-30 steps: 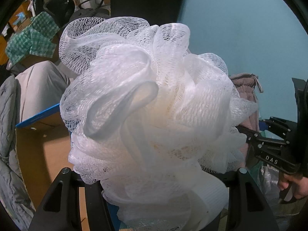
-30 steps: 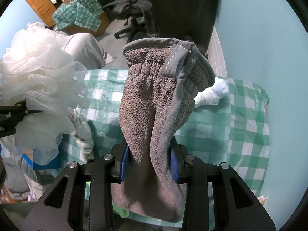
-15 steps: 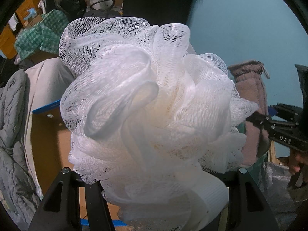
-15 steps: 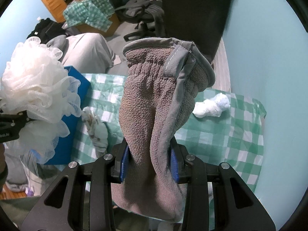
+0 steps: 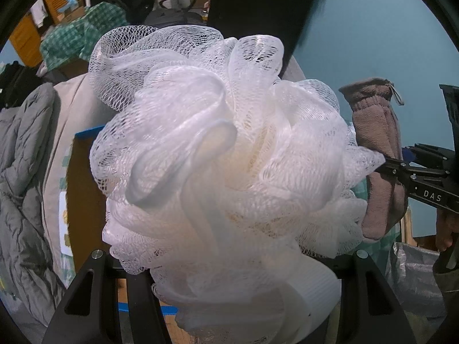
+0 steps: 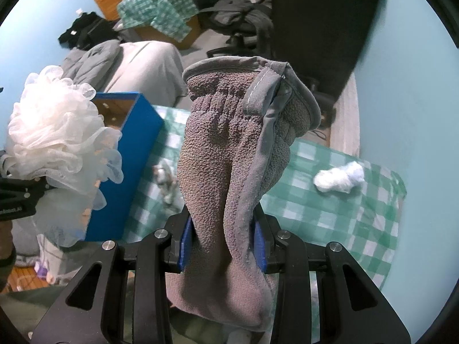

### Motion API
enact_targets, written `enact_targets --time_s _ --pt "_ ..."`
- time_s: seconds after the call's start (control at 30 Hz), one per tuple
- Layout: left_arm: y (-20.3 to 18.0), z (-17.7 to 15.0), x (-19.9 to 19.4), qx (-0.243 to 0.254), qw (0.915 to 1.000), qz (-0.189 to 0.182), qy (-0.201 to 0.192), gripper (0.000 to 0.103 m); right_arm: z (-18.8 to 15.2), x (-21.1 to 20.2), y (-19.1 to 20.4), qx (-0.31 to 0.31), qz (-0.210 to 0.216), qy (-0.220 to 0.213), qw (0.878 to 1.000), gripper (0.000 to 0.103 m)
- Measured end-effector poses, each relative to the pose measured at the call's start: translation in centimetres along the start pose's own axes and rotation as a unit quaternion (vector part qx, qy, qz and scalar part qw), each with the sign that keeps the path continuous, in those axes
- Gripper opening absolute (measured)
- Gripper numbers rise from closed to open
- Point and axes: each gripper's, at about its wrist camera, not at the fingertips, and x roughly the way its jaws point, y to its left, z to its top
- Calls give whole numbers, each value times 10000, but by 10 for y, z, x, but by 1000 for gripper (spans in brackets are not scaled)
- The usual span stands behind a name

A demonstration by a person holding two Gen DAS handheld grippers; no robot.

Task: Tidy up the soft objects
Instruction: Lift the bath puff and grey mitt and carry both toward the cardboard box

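My left gripper (image 5: 229,261) is shut on a white mesh bath sponge (image 5: 223,154) that fills most of the left wrist view; the sponge also shows at the left of the right wrist view (image 6: 60,137). My right gripper (image 6: 223,243) is shut on a brown-grey fleece glove (image 6: 238,157), held upright above the table; the glove also shows in the left wrist view (image 5: 378,154). A blue box (image 6: 126,166) with a cardboard-brown inside stands on the green checked tablecloth (image 6: 330,218), just right of the sponge.
A white crumpled cloth (image 6: 338,177) lies at the table's far right. A small grey-white cloth (image 6: 167,180) lies beside the blue box. Grey bedding (image 5: 25,172), office chairs (image 6: 238,23) and a teal wall (image 6: 416,100) surround the table.
Both grippers have risen and drawn back from the table with their loads still held. The blue box has come into the right wrist view beside the sponge.
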Motion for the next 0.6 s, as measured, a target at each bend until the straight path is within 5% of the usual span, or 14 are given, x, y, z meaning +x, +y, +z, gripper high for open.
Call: enact_targets --time_s 0.6 --pt "7 -4 -2 -465 9983 354 -68 60 35 29 86 -808 423 130 9958 34"
